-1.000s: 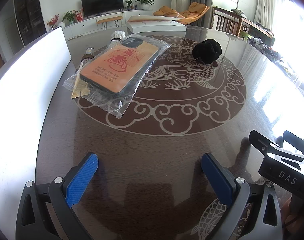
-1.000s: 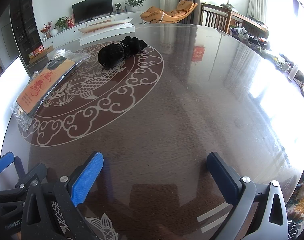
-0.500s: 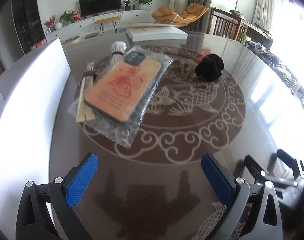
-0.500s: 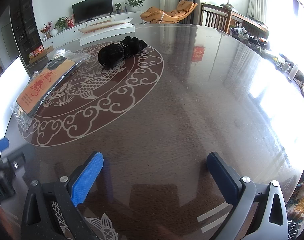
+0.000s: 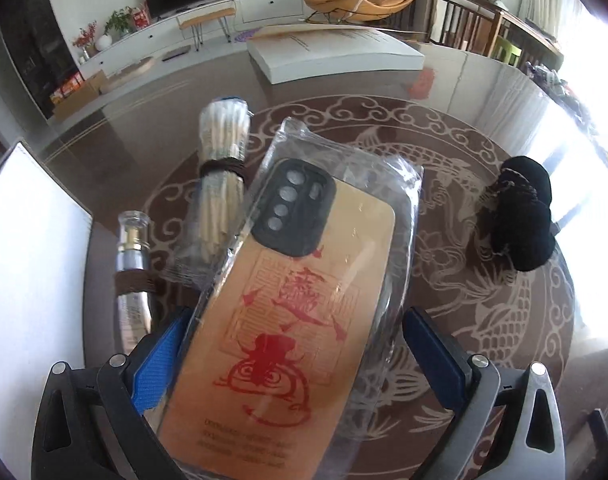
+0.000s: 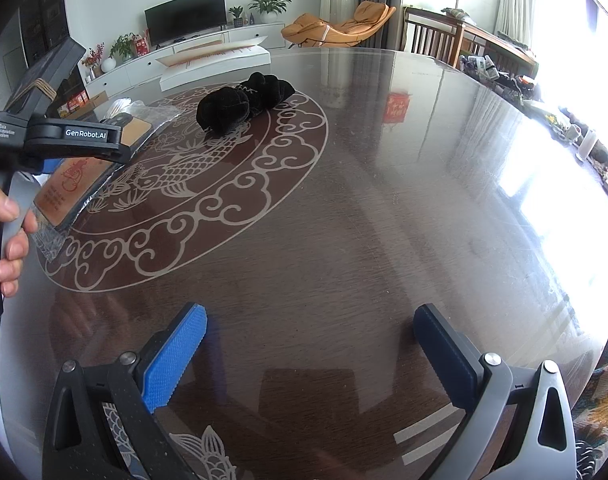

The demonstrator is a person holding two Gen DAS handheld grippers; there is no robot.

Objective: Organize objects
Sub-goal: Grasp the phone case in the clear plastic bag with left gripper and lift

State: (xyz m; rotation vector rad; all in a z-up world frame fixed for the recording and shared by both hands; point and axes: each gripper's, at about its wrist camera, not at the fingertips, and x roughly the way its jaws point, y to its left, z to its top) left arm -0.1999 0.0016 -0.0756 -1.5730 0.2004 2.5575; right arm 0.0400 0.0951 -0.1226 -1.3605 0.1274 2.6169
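So the biggest thing here is the round dark table (image 6: 344, 240) with that pale fish-and-cloud medallion inlaid in its left half, glass top pretty reflective. At the far edge of the table there's a flat white box (image 5: 336, 54) lying on its own. Next down in size, the phone case (image 5: 279, 328), orange-tan with red print and a black camera cutout, sealed in a clear plastic bag, lies on the medallion's left side toward the table's left edge. The left gripper (image 5: 291, 356) is right over it with its jaws spread wide, one blue pad on each side of the bagged case, but not clamped on it as far as I can see. The right gripper (image 6: 308, 356) is wide open too, over bare tabletop near the near edge with nothing between its pads. The black fabric bundle (image 5: 524, 220) sits on the far-right part of the medallion, well apart from the case. A banded bunch of wooden sticks (image 5: 221, 184) in a plastic sleeve lies just left of the case, partly tucked under the bag. Smallest, a little silver bottle (image 5: 133, 268) with a clear cap lies closest to the table's left edge.
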